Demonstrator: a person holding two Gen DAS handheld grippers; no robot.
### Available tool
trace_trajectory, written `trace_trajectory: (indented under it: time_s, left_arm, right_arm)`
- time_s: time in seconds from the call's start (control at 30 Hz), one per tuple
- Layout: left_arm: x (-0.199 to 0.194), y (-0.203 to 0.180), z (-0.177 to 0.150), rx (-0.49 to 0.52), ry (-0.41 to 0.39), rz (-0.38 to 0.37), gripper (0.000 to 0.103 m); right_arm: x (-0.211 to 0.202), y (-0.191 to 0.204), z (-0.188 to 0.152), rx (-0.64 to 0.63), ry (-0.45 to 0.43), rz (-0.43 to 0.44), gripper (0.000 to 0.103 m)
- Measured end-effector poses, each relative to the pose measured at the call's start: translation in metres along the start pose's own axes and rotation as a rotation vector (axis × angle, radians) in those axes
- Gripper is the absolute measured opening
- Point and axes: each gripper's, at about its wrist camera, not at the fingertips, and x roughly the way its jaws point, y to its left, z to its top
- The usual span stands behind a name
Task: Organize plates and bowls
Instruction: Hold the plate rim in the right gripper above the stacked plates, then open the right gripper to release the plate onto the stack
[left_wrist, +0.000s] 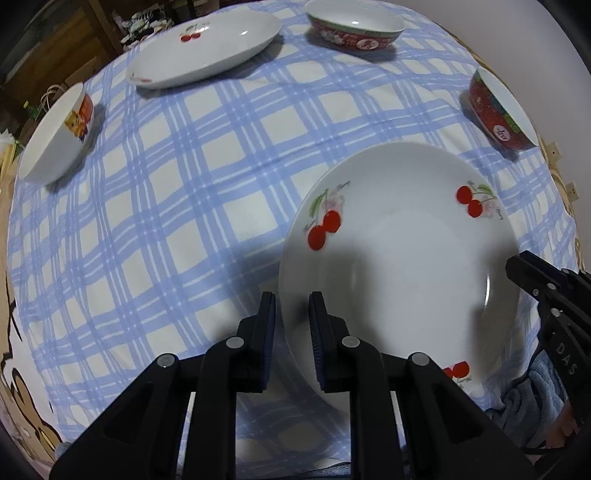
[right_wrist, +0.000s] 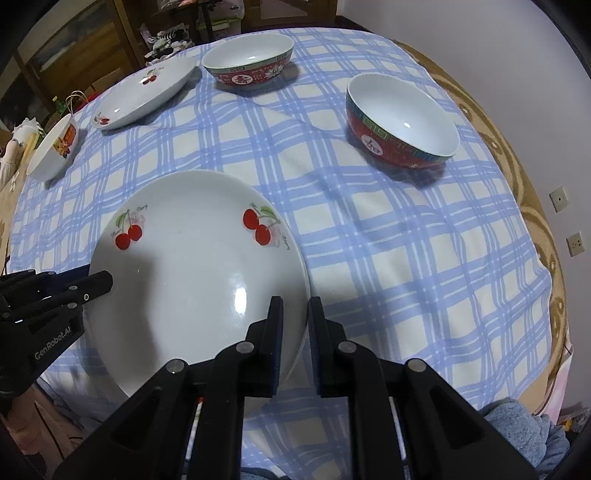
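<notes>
Crockery for sorting is shown scattered over a table (right_wrist: 369, 236) covered by a soft blue-and-white checked cloth, slightly creased. Nothing is seen stacked or grouped, so the task is judged to be at an early stage, with all five pieces left to be gathered. The near plate (left_wrist: 402, 258), a wide, shallow, glossy white dish printed with red cherry sprigs, is held at the near edge of the table and appears lifted and tilted off the cloth, though contact at its hidden underside cannot be ruled out. Its rim is pinched on one side by the left gripper (left_wrist: 292, 308) and on the opposite side by the right gripper (right_wrist: 295, 312); in each case the black jaws with dark blue ribbed pads are closed narrowly across the thin edge. A matching far plate (right_wrist: 142, 94) is seen lying flat toward the far left. Two deep round bowls with white glazed interiors and red patterned exteriors trimmed in green are set apart from each other: the far red bowl (right_wrist: 249, 61) beside the far plate, and the right red bowl (right_wrist: 402, 122) near the right edge. A small white bowl (right_wrist: 53, 147) bearing an orange-and-yellow picture is placed alone at the left edge. Glazed ceramic is judged smooth and slippery, so a firm two-sided hold is favoured.
</notes>
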Motion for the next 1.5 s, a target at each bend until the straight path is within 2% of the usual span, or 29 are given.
trace_trajectory:
  time_s: [0.07, 0.4, 0.6, 0.9, 1.0, 1.1, 1.27, 1.37, 1.5]
  left_arm:
    - [0.001, 0.002, -0.001, -0.007, 0.003, -0.02, 0.018]
    - [0.004, 0.001, -0.001, -0.001, -0.005, -0.019, 0.02]
    - [0.006, 0.007, -0.009, -0.03, -0.02, -0.063, 0.021]
    - [0.006, 0.003, -0.014, -0.021, -0.027, -0.041, 0.021]
    - [-0.001, 0.006, -0.008, -0.004, -0.045, -0.007, 0.022]
    - [-0.012, 0.009, -0.008, -0.006, -0.055, -0.01, 0.022]
    - [-0.032, 0.019, -0.008, 0.015, -0.098, 0.034, 0.022]
    - [-0.044, 0.028, -0.005, 0.008, -0.128, 0.039, 0.022]
    - [-0.056, 0.058, 0.006, -0.01, -0.148, 0.024, 0.022]
  right_arm:
    - [0.0, -0.001, 0.0, 0.009, 0.0, 0.008, 0.014]
    - [0.001, -0.002, 0.0, 0.037, 0.002, 0.018, 0.014]
    - [0.005, -0.01, 0.0, 0.101, 0.003, 0.052, 0.017]
    - [0.01, -0.009, 0.0, 0.108, 0.02, 0.057, 0.017]
    - [0.009, -0.011, 0.0, 0.118, 0.017, 0.066, 0.017]
    - [0.007, -0.01, 0.0, 0.115, 0.01, 0.06, 0.017]
    - [-0.003, -0.011, 0.001, 0.116, -0.026, 0.07, 0.017]
    - [-0.014, -0.007, 0.003, 0.104, -0.086, 0.128, 0.017]
    - [-0.028, 0.005, 0.007, 0.067, -0.173, 0.16, 0.017]
